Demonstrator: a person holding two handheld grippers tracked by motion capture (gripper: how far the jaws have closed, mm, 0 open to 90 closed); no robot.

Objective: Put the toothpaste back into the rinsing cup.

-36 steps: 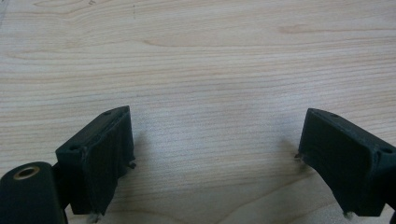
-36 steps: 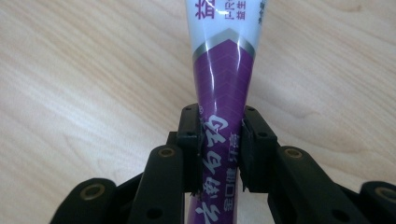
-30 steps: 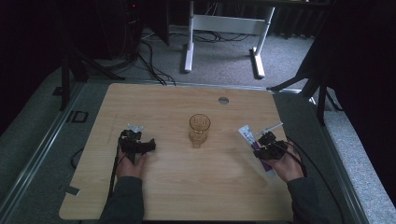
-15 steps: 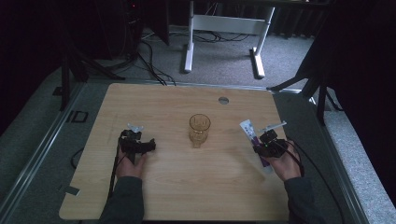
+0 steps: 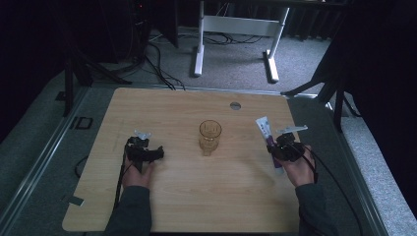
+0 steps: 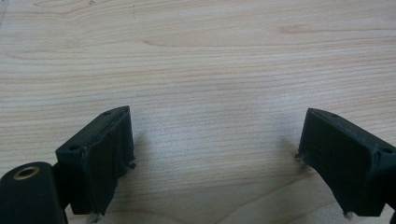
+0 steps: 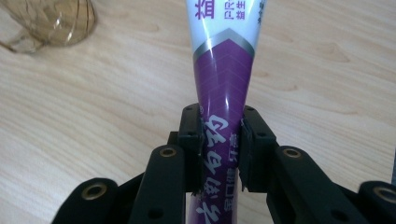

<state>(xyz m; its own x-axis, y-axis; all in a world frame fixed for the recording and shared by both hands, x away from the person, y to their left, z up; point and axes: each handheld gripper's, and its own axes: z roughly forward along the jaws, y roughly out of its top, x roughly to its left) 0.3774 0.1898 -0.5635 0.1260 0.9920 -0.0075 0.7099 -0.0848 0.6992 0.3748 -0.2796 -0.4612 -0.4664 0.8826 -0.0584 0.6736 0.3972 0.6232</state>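
From the high view, a light wooden table (image 5: 196, 196) stands on grey carpet, with a small round grommet (image 5: 235, 105) set near its far edge. At the middle of the table stands an amber glass tumbler (image 5: 210, 136), upright; it looks empty, though from this height its contents cannot be judged for certain. To the left of the glass and well apart from it, the left gripper (image 5: 142, 150) rests low over the table in the person's left hand (image 5: 135, 174). To the right of the glass, the right gripper (image 5: 285, 147) sits in the person's right hand (image 5: 301, 169) and holds a purple and white toothpaste tube (image 5: 265, 132), whose white end points away from the person toward the table's far edge. The tube lies clear of the glass, near the table's right side. Beyond the table, the white legs of another desk (image 5: 236, 29) stand among dark cables.

In the left gripper view, the two black jaws stand wide apart with bare wood grain of the table (image 6: 210, 70) between them and nothing held.

In the right gripper view, the jaws are closed on the toothpaste tube (image 7: 224, 70), pinching its purple lower part, where white characters are printed. The tube widens upward into a white band with purple lettering. At the upper left corner, the amber glass tumbler (image 7: 56, 21) shows its ribbed base resting on the table (image 7: 93, 130), apart from the tube.
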